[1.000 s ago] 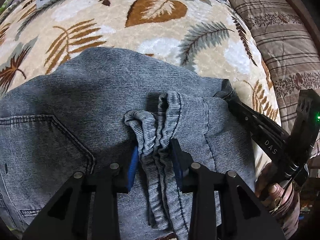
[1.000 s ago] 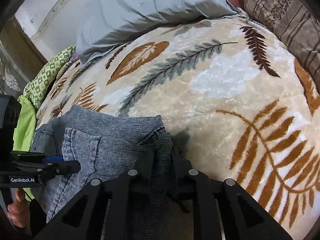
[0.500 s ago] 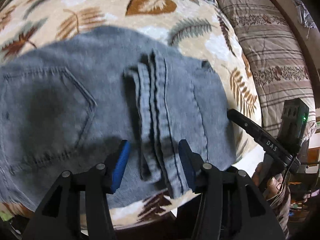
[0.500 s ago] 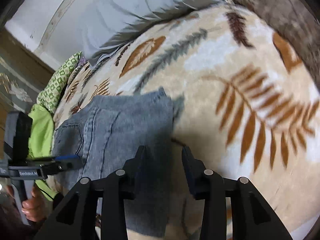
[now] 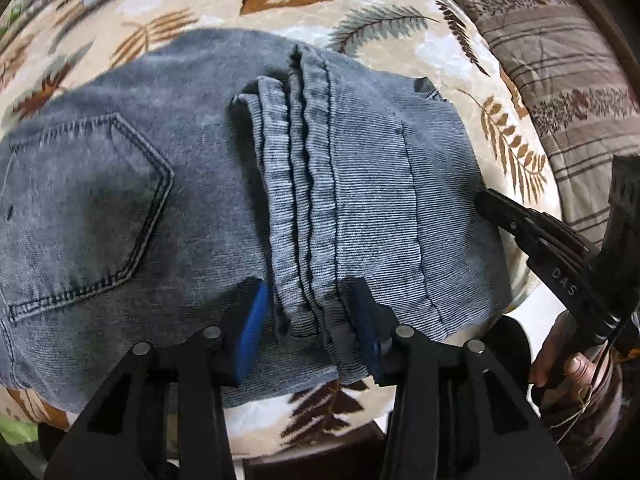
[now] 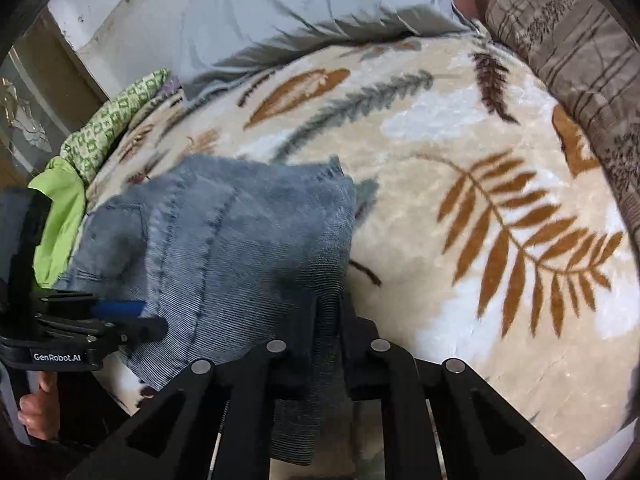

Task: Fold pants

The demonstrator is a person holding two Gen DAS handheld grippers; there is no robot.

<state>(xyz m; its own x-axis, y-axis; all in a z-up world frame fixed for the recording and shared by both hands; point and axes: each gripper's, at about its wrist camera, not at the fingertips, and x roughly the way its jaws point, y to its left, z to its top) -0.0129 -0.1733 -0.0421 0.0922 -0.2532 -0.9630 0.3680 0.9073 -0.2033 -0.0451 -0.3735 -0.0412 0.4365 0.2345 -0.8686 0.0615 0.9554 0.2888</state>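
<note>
The left tongs [image 5: 308, 316] stand released astride the hems of the folded pants [image 5: 200, 184]. The right tongs [image 6: 328, 316], clenched on the pants' edge, are marked "DAS". At 9 o'clock in the right wrist view, the left tool reads "GenRobot.AI".

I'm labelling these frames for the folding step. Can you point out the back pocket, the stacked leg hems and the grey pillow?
back pocket [image 5: 80, 204]: left wrist view, middle of the pocket panel.
stacked leg hems [image 5: 296, 184]: left wrist view, ridged hem layers.
grey pillow [image 6: 304, 12]: right wrist view, pillow's middle.
</note>
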